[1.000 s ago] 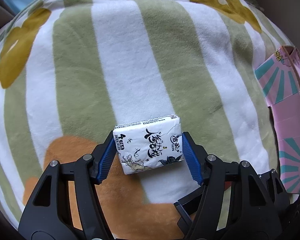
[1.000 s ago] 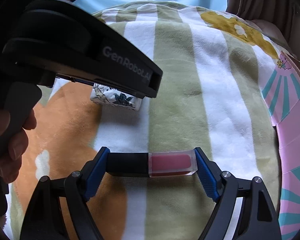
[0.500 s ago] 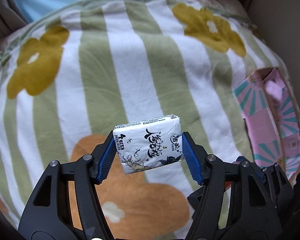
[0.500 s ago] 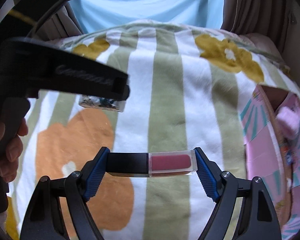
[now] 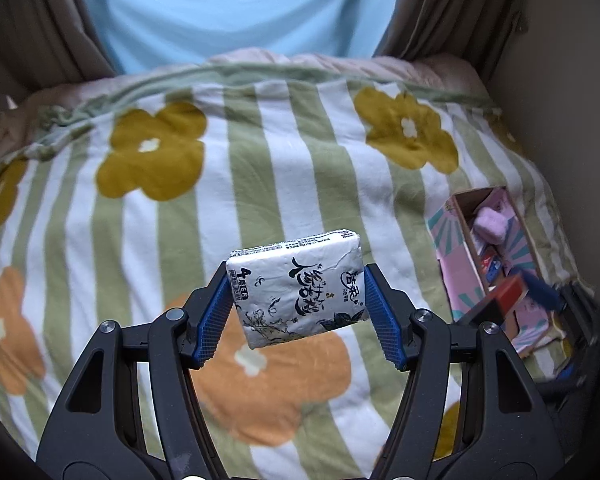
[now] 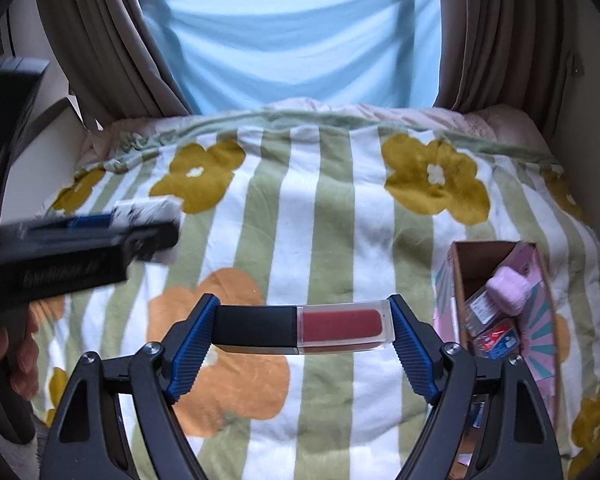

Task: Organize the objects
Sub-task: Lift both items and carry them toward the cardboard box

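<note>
Tools (image 5: 296, 312) higher above blanket (image 5: 260, 168)

I am working in a home bedroom. A bed fills my view, covered by a fleece blanket (image 6: 340, 208) in green and white stripes with mustard and orange flowers. Beyond its far edge a pale blue sheet (image 6: 300, 40) hangs across a window, flanked by brown curtains (image 6: 496, 32). Near the blanket's right edge sits an open pink cardboard box (image 6: 540, 320) holding small personal items.
</note>
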